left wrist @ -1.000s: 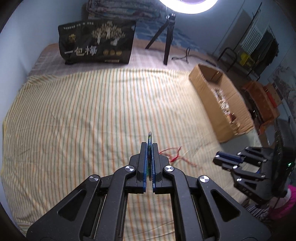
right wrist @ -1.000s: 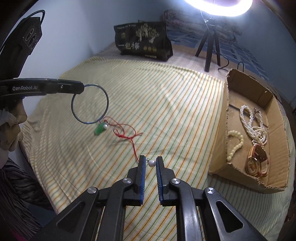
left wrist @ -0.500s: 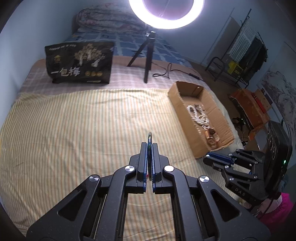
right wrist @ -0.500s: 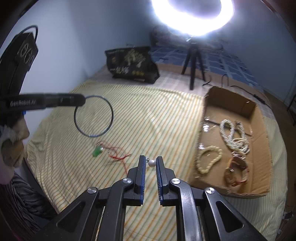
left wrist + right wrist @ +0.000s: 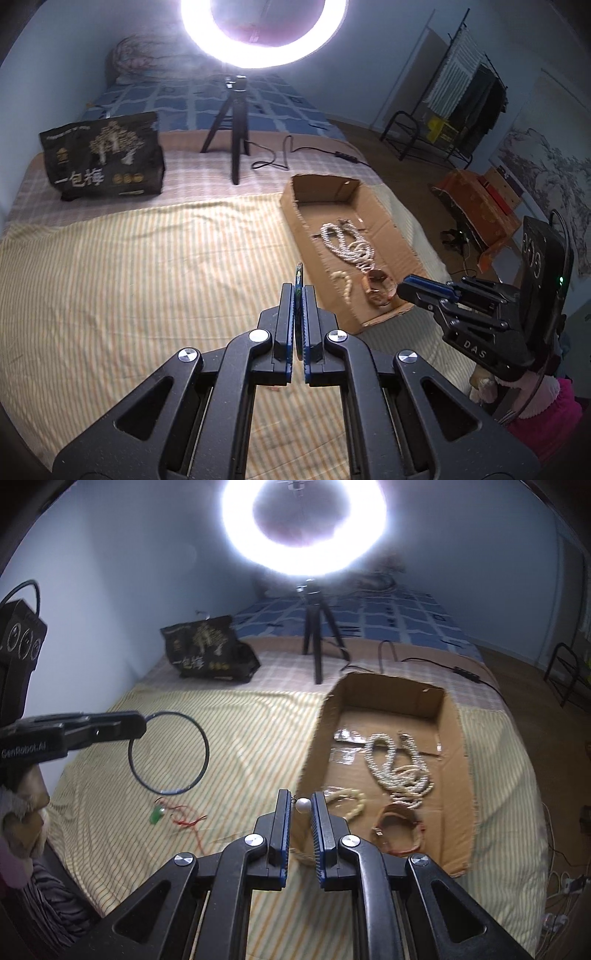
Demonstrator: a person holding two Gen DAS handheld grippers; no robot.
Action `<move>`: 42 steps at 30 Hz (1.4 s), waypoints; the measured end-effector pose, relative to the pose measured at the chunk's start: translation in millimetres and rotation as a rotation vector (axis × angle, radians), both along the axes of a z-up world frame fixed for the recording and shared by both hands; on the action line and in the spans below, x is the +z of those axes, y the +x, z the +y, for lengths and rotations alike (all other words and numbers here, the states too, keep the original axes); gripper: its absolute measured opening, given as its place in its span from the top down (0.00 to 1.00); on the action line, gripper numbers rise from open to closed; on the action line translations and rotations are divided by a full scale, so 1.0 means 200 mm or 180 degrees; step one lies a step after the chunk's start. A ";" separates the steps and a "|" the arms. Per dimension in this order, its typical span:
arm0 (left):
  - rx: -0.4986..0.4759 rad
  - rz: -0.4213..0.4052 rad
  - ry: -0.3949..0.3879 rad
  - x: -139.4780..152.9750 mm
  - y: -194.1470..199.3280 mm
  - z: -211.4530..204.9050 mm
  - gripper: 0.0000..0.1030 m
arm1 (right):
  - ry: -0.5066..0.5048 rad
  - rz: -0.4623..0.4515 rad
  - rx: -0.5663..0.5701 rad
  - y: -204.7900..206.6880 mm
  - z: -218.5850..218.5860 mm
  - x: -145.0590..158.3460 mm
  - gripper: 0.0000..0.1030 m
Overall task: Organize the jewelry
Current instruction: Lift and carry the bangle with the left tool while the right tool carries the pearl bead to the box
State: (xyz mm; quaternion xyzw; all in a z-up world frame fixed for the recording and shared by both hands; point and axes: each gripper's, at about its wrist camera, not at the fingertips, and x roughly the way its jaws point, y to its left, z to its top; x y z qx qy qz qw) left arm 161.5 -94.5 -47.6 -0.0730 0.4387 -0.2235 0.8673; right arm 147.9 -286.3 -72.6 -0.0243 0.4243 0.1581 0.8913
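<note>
My left gripper (image 5: 297, 291) is shut on a thin dark bangle (image 5: 298, 275), seen edge-on; in the right wrist view the bangle (image 5: 204, 753) hangs as a ring from the left gripper (image 5: 142, 724) above the striped sheet. My right gripper (image 5: 302, 805) is shut on a small pearl earring (image 5: 304, 805), held near the near-left corner of the cardboard box (image 5: 314, 738). The box (image 5: 291, 218) holds pearl necklaces (image 5: 397, 764), a cream bead bracelet (image 5: 351, 799) and a brown watch (image 5: 397, 827). A green pendant on a red cord (image 5: 173, 812) lies on the sheet.
The bed has a yellow striped sheet (image 5: 129, 266). A black printed bag (image 5: 103, 155) and a ring light on a tripod (image 5: 236, 147) stand at the back. The floor with a clothes rack (image 5: 461, 110) lies to the right.
Both grippers have risen and tilted up, moving toward the box with the bangle and the earring still held. The green pendant stays on the sheet.
</note>
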 end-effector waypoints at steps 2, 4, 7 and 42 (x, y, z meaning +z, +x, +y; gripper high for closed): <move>-0.0029 -0.0013 0.0002 0.00 0.01 -0.04 0.99 | 0.0018 0.0001 -0.0041 0.02 -0.04 0.01 0.91; -0.0060 -0.0019 0.0003 0.01 0.01 -0.09 0.99 | 0.0022 -0.0007 -0.0078 0.04 -0.07 0.02 0.91; -0.0108 -0.0018 -0.0002 0.01 0.03 -0.15 0.99 | 0.0031 -0.0024 -0.0123 0.06 -0.12 0.03 0.91; -0.0401 0.0017 0.0117 -0.12 0.23 -0.60 0.99 | 0.0138 0.0007 -0.0467 0.53 -0.38 -0.01 0.88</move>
